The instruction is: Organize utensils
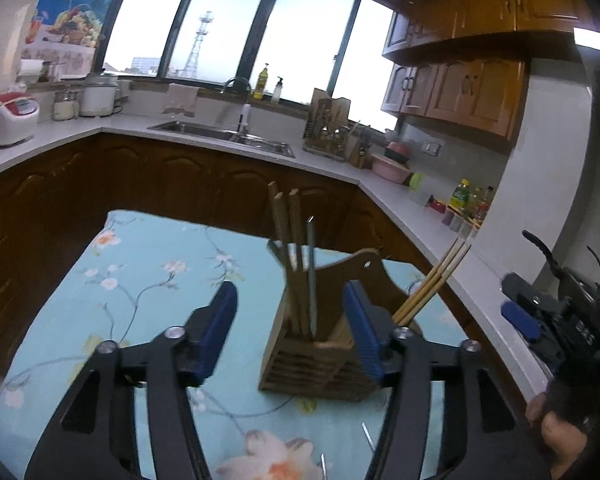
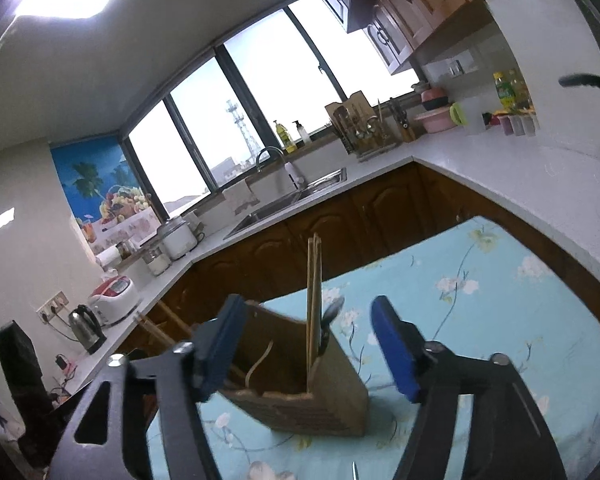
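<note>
Both claws spread, empty | wooden holder [image 1: 320, 360] base hidden | utensils [image 1: 300, 264] blurred

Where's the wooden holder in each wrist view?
Left wrist: holder low centre, between the open left tool's fingers.
Right wrist: holder low centre, nearer the right tool's left finger.
Shared landmark: sink under the window.
</note>
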The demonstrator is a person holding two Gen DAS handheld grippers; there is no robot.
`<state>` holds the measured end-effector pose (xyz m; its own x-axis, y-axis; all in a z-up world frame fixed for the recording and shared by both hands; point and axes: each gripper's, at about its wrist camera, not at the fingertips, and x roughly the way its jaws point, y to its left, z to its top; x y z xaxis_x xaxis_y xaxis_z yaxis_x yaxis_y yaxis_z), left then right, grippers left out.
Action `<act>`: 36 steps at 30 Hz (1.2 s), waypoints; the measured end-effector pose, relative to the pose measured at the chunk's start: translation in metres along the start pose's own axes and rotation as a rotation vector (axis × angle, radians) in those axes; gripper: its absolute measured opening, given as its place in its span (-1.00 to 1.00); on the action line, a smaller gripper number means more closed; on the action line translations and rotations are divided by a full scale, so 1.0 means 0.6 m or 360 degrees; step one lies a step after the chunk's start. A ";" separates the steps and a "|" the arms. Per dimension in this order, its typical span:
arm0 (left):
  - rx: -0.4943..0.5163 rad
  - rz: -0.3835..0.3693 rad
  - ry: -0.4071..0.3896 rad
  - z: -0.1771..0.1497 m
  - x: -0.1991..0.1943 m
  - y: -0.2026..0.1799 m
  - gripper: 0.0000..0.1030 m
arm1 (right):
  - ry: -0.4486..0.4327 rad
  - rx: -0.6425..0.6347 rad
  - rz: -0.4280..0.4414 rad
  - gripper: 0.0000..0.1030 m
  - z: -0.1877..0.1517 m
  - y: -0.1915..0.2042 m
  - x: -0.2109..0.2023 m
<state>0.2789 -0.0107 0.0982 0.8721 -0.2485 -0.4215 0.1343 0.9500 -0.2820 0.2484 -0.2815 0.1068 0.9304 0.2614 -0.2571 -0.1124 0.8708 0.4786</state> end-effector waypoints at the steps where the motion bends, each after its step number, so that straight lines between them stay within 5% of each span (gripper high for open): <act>1: -0.0012 0.0004 0.0008 -0.006 -0.004 0.004 0.26 | 0.0007 0.0018 0.0005 0.51 -0.010 -0.003 -0.009; 18: -0.0190 0.0090 0.0252 -0.176 -0.089 0.067 0.43 | 0.0291 0.0042 -0.0021 0.55 -0.158 -0.049 -0.097; 36: -0.0051 0.0068 0.0121 -0.239 -0.214 0.027 0.44 | 0.0192 -0.0293 -0.0016 0.67 -0.220 0.000 -0.210</act>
<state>0.1016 0.0095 0.0242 0.8385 -0.2227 -0.4974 0.0817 0.9538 -0.2892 0.0853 -0.2595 0.0283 0.8845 0.2905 -0.3650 -0.1752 0.9321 0.3171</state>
